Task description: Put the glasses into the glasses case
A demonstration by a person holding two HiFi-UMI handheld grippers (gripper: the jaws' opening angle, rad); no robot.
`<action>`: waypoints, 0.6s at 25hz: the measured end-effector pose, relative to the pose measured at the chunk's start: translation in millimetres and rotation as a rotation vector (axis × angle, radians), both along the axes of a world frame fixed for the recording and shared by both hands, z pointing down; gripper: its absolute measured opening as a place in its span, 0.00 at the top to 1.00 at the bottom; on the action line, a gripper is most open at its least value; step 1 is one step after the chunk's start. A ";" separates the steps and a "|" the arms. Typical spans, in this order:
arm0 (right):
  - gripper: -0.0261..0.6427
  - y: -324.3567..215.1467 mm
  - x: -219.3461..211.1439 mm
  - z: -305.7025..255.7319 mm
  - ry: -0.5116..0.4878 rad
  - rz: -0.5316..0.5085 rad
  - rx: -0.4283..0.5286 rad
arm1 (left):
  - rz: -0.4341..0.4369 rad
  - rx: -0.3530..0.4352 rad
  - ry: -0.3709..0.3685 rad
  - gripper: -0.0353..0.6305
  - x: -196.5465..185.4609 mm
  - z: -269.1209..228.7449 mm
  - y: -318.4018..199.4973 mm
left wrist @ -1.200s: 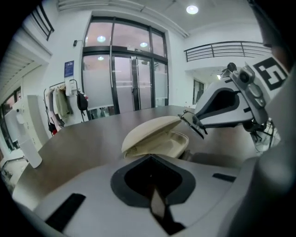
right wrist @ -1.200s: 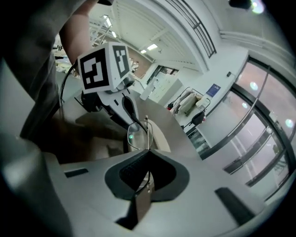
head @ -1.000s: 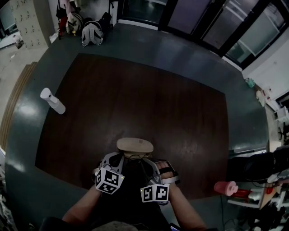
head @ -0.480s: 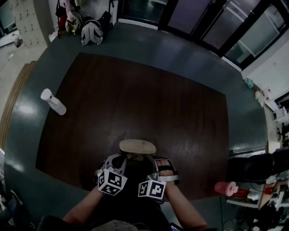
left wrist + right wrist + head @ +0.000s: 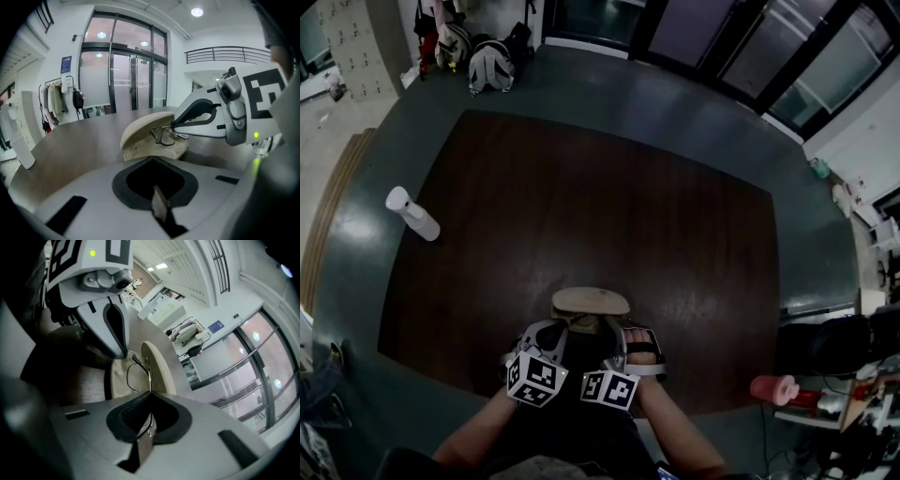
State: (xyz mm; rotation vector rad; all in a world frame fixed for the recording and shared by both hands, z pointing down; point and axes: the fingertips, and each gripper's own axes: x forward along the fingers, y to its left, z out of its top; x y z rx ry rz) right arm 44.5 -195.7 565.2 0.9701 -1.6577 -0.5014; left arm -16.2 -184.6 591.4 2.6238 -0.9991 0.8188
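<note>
The beige glasses case [image 5: 591, 302] lies open near the table's front edge, lid [image 5: 143, 129] raised at the far side. Thin wire-framed glasses [image 5: 164, 136] hang just over its tray [image 5: 154, 152]. My right gripper [image 5: 615, 337] is shut on the glasses; in the right gripper view the frame [image 5: 138, 376] runs straight into its closed jaws [image 5: 149, 398]. My left gripper [image 5: 546, 337] sits close beside it, jaws shut with nothing between them [image 5: 152, 164]. Its tip [image 5: 117, 336] hangs near the end of one temple; whether they touch is unclear.
A white spray bottle [image 5: 412, 213] stands at the left edge of the dark wooden table [image 5: 609, 197]. Bags [image 5: 492, 66] lie on the floor beyond the far corner. A red-and-pink object [image 5: 773, 389] sits off the table at the right.
The two grippers have drawn closer together at the case's near edge. The case shows more of its open tray now.
</note>
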 end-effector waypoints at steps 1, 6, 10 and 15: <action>0.98 -1.7 -1.9 -0.4 -0.004 0.000 0.005 | -0.002 -0.001 0.001 0.94 -0.5 -0.3 -0.4; 0.98 -5.0 -12.2 2.5 0.002 -0.043 0.010 | -0.006 -0.001 0.004 0.94 0.8 0.1 0.5; 0.98 -5.8 -16.4 10.9 0.022 -0.079 -0.020 | -0.002 -0.002 0.002 0.94 0.3 1.0 0.4; 0.98 -9.9 -19.2 18.1 0.031 -0.092 -0.039 | -0.002 -0.003 0.006 0.94 -0.8 1.4 0.0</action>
